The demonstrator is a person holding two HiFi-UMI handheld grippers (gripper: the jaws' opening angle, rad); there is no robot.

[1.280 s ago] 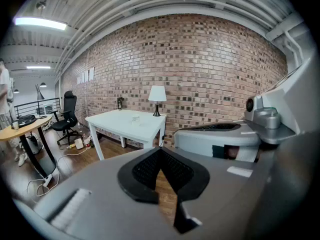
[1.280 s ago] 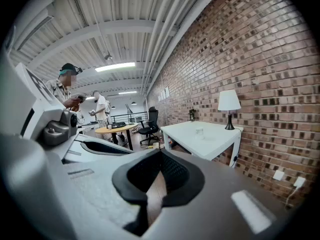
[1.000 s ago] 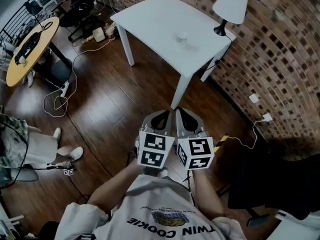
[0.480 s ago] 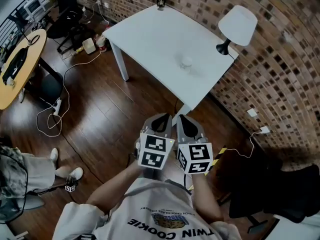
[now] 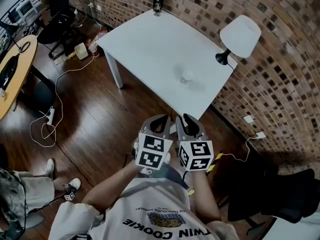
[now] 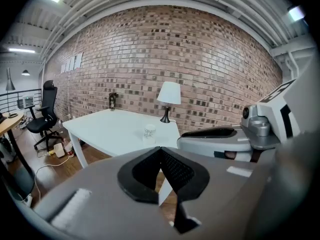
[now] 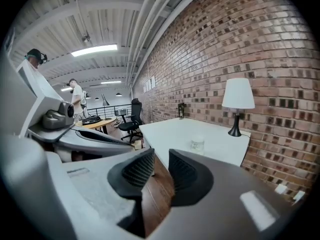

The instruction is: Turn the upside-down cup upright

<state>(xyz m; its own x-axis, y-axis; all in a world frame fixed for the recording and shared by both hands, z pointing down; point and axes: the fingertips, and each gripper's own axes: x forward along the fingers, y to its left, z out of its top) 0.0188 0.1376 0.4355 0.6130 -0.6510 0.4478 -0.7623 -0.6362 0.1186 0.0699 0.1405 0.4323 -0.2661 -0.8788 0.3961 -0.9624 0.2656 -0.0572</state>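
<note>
- The left gripper [image 5: 160, 121] and the right gripper [image 5: 187, 120] are held side by side over the wooden floor [image 5: 95, 119]. Both are short of the tabletop's near corner and point toward it.
- The left gripper's jaws are together, tips meeting, with nothing between them.
- The right gripper's jaws are opening. A narrow gap shows between the pads, and only floor is seen through it.
- The white tabletop [image 5: 145, 39] stands ahead, one corner turned toward the person.
- The cup [image 5: 186, 76] stands alone in the tabletop's near half, a little in from the edge that runs to the lamp's corner. It is well apart from both grippers. It is pale and small in every view, and which way up it stands cannot be told for sure.
- A lamp [image 5: 240, 35] with a white shade and black foot stands at the tabletop's right corner.
- A dark bottle-like object [image 5: 159, 1] stands at the far corner.
- A brick wall [image 5: 285, 69] runs just behind the tabletop.
</note>
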